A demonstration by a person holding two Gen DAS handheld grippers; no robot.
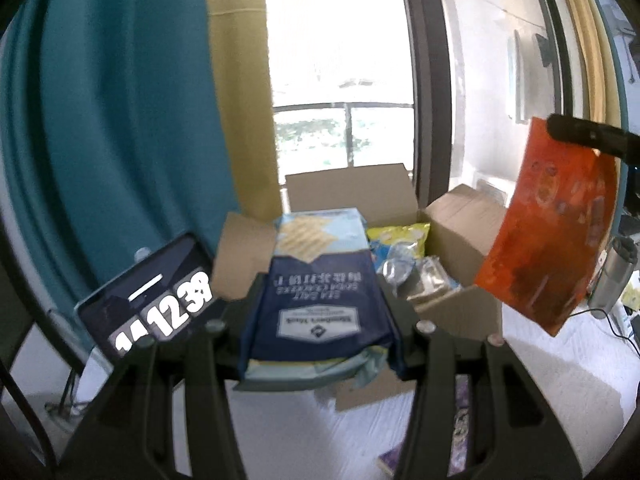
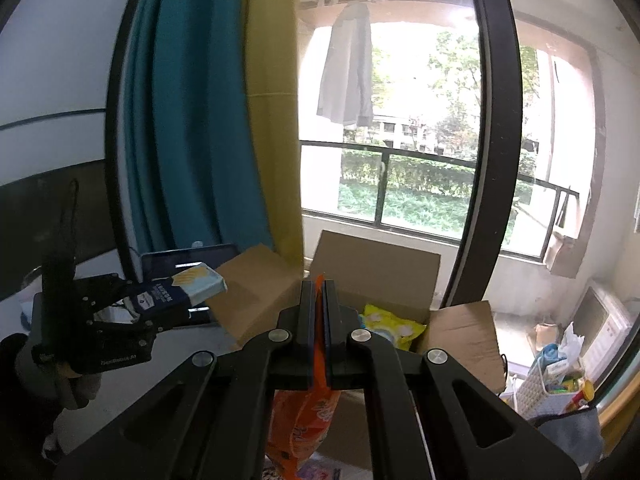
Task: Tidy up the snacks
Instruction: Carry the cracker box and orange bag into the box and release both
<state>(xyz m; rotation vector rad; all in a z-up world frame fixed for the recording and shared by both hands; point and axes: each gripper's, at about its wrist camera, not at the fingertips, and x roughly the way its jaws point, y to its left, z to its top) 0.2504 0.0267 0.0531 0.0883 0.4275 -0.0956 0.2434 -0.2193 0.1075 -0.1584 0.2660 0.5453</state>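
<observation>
Two hand-held grippers, left [image 1: 320,316] clamping one cracker box [image 1: 320,280], right [image 2: 319,308] one orange bag [image 2: 304,420]

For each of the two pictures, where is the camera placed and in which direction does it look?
Left wrist: sits on the left gripper, facing the open cardboard box and window; its fingers clamp a blue cracker pack.
Right wrist: sits on the right gripper, facing the same box and window; its fingers pinch an orange snack bag; a gloved hand shows at left.
Shared: both packs, the box, the yellow bag inside it.
</observation>
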